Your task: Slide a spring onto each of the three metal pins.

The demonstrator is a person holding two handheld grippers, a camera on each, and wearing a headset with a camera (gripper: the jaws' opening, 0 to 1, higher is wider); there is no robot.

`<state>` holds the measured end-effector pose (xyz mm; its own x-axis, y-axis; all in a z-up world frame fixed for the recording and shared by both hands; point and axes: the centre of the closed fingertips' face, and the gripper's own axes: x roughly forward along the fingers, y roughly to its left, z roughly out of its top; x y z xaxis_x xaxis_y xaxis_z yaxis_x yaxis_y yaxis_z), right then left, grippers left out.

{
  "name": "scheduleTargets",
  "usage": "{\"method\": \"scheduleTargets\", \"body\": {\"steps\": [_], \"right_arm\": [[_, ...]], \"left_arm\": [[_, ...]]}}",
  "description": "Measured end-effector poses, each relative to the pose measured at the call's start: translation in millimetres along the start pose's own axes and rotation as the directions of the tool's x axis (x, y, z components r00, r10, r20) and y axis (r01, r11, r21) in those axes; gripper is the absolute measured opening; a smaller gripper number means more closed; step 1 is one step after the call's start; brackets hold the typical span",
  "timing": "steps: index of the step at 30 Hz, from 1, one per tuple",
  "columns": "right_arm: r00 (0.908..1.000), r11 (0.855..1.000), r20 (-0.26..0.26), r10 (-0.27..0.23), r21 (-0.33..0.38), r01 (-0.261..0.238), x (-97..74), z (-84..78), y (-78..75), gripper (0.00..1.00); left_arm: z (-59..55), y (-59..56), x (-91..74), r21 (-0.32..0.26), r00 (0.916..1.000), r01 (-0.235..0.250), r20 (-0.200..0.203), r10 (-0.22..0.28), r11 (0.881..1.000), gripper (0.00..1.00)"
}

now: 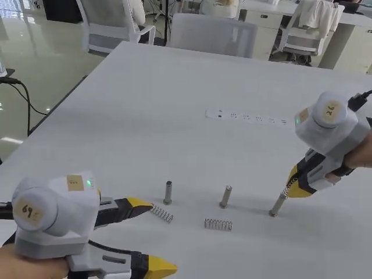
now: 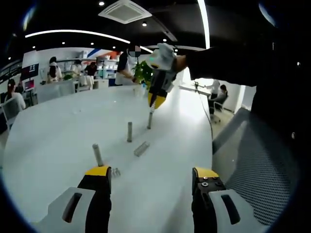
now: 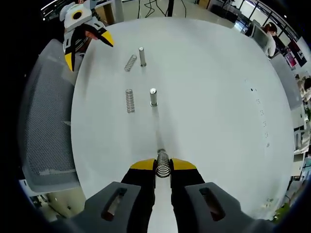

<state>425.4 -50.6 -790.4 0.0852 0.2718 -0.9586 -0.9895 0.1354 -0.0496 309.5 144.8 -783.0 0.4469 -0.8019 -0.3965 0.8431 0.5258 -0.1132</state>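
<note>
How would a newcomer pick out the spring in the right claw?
On the white table, three metal pins stand in a row. At the end pin, the right claw pinches one spring; the other two springs lie loose on the table.

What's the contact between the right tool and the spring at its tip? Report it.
Touching. The right gripper view shows the right tool pinching the spring between its yellow tips.

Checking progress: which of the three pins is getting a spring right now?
The rightmost pin in the head view: the right gripper holds a spring at its top. The middle pin and left pin stand bare.
</note>
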Motion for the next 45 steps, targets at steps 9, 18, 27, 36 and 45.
{"method": "scheduleTargets", "body": {"steps": [9,18,27,36,45], "right_arm": [[0.9999,1.000,-0.003,0.010,0.004,-0.010,7.6,2.2,1.0,0.08],[0.9996,1.000,-0.027,0.013,0.004,-0.013,23.1,-0.4,-0.6,0.08],[0.9991,0.999,-0.039,0.016,0.033,-0.015,45.3,-4.2,-1.8,0.08],[0.9985,0.999,-0.053,0.015,0.049,-0.012,59.2,-8.2,-5.2,0.08],[0.9989,0.999,-0.046,0.010,0.052,-0.008,60.2,-6.3,-6.2,0.08]], "left_arm": [[0.0,0.1,-1.6,-0.001,1.0000,0.000,0.001,0.000,1.000,0.62],[0.7,0.0,-1.7,-0.001,1.0000,0.001,0.004,-0.001,1.000,0.61],[1.3,0.7,-2.8,0.000,1.0000,-0.002,0.003,0.002,1.000,0.61],[0.4,1.2,-3.5,-0.001,1.0000,-0.006,0.000,0.006,1.000,0.61],[0.1,0.4,-3.0,-0.002,1.0000,-0.005,-0.003,0.005,1.000,0.60]]}}
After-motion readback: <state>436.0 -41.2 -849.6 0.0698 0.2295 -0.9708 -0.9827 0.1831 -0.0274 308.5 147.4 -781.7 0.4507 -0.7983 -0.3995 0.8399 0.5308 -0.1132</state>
